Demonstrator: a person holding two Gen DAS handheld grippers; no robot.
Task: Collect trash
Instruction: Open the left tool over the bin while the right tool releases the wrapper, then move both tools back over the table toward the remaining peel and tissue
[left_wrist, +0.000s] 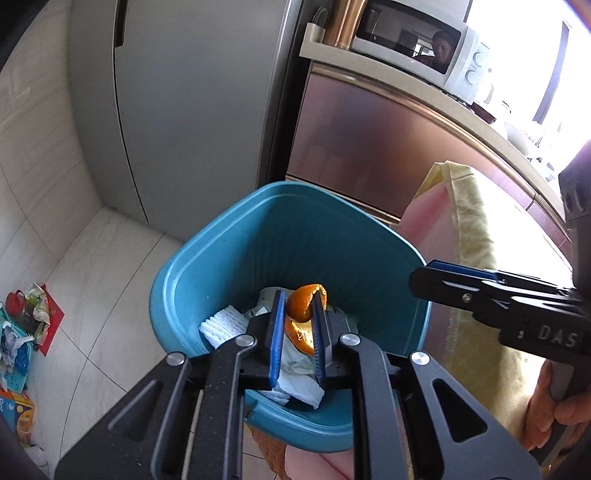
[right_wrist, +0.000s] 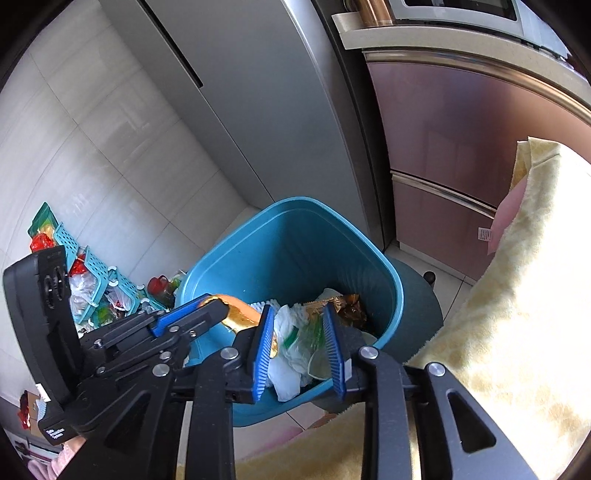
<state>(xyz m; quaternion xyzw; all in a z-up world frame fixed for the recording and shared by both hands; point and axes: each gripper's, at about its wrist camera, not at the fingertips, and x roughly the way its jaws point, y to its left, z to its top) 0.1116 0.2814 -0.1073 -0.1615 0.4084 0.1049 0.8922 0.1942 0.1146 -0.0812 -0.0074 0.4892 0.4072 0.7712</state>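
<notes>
Baskets (right_wrist: 92, 284) of clutter sit on the floor far left, well apart from the bin (left_wrist: 221, 258). Over the bin's mouth the left gripper (left_wrist: 298, 325) pinches an orange peel (left_wrist: 306, 304): light, limp, likely slick, so a grip across its curl suits. The right gripper (right_wrist: 298, 347) hovers half-spread, holding nothing, above tissue (right_wrist: 291, 332). Rim and towel (right_wrist: 517, 295) crowd the right; room is open upward

Bright window glare right, fisheye-warped edges
</notes>
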